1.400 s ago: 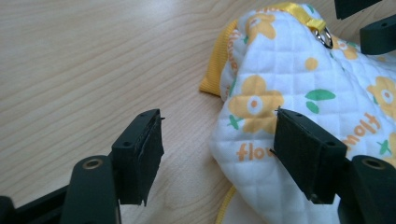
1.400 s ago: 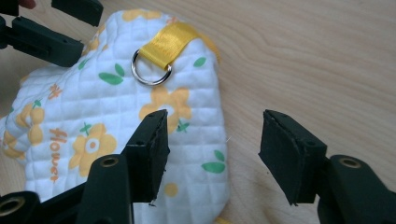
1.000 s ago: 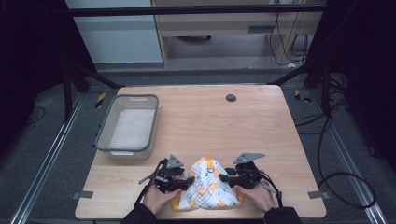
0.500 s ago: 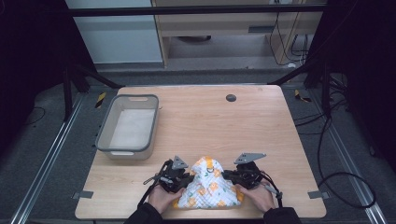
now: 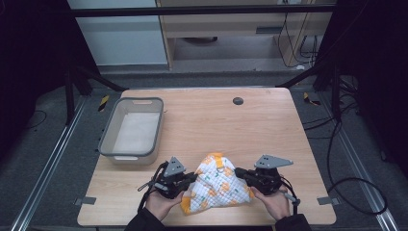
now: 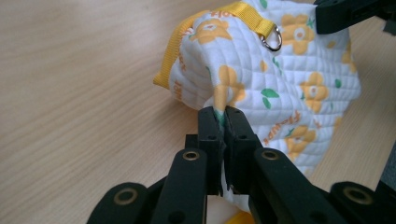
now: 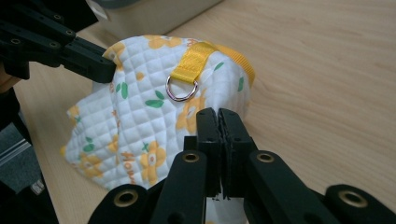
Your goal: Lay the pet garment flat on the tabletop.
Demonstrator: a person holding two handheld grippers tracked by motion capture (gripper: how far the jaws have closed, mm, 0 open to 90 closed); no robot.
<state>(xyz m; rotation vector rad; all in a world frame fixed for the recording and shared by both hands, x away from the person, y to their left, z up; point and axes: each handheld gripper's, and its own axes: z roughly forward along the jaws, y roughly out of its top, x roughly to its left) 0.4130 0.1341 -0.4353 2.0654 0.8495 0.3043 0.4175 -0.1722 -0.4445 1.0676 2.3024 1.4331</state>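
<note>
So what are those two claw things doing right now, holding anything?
Left gripper: shut on a pinch of the quilted cloth, jaws just closed.
Right gripper: shut on the cloth's other side, jaws just closed.

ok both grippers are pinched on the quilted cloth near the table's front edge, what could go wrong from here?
1. Both the left gripper and the right gripper pinch only a small fold of the quilted cloth; it may slip out when pulled.
2. The metal ring on the yellow strap hangs close to the right gripper's jaws and could snag.
3. The cloth sits bunched up, so pulling unevenly may twist it rather than spread it.
</note>
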